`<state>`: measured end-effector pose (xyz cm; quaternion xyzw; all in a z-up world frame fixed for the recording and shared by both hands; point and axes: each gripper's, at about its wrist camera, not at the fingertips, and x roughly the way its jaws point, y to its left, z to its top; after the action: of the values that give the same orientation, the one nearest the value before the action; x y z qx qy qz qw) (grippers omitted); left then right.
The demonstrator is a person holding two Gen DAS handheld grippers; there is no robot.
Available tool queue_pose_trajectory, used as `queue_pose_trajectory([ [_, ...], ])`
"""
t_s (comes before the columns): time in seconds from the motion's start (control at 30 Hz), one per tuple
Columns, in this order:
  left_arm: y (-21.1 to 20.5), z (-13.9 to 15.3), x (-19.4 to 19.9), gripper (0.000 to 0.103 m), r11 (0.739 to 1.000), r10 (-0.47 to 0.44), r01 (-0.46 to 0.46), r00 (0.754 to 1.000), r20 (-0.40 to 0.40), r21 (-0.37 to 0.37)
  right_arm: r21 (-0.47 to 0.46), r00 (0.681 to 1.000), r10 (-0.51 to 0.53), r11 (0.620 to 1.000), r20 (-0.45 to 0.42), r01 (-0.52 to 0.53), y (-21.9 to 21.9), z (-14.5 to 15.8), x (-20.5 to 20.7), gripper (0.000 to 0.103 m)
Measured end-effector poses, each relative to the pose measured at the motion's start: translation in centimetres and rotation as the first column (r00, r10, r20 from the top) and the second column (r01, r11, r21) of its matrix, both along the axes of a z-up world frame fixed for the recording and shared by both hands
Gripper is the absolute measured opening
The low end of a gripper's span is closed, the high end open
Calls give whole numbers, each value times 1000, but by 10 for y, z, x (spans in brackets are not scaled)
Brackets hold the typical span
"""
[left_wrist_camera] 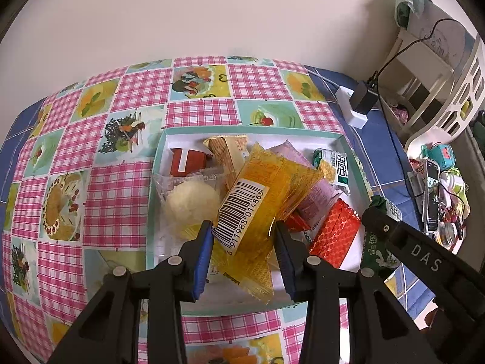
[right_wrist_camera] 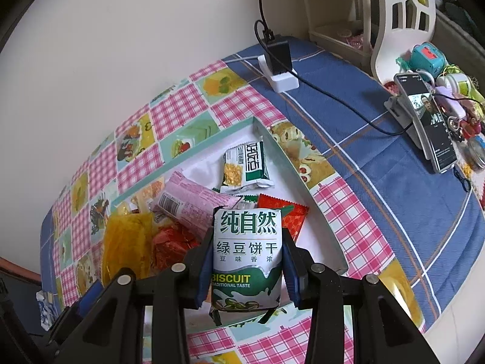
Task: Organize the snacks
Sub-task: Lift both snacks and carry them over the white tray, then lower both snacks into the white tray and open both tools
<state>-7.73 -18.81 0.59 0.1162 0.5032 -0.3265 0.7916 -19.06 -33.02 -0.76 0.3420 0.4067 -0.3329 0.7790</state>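
Note:
A shallow white box with a teal rim (left_wrist_camera: 156, 163) (right_wrist_camera: 212, 138) lies on the checked tablecloth and holds several snacks. My left gripper (left_wrist_camera: 245, 238) is shut on a yellow packet with a barcode (left_wrist_camera: 257, 194), held over the pile in the box. That packet (right_wrist_camera: 127, 242) also shows in the right wrist view. My right gripper (right_wrist_camera: 248, 238) is shut on a green-and-white biscuit packet (right_wrist_camera: 247, 251), held upright over the box's near right side. From the left wrist view, that gripper (left_wrist_camera: 391, 230) hangs at the box's right edge.
In the box lie a red carton (left_wrist_camera: 188, 160), a pale round cake in clear wrap (left_wrist_camera: 191, 200), a pink packet (right_wrist_camera: 194, 200), a red packet (right_wrist_camera: 292, 218) and a green-white packet (right_wrist_camera: 245, 166). A power strip (right_wrist_camera: 280, 72), a phone on a stand (right_wrist_camera: 430, 121) and toys sit on the blue cloth at right.

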Motion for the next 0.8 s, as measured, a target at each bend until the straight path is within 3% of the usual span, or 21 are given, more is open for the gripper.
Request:
queue_pose_trajectory([
  [0.8,-29,-9,3,42,999,-38,37,999,38,17,45,999,15,999,-45,-13,-20,-34,16,43],
])
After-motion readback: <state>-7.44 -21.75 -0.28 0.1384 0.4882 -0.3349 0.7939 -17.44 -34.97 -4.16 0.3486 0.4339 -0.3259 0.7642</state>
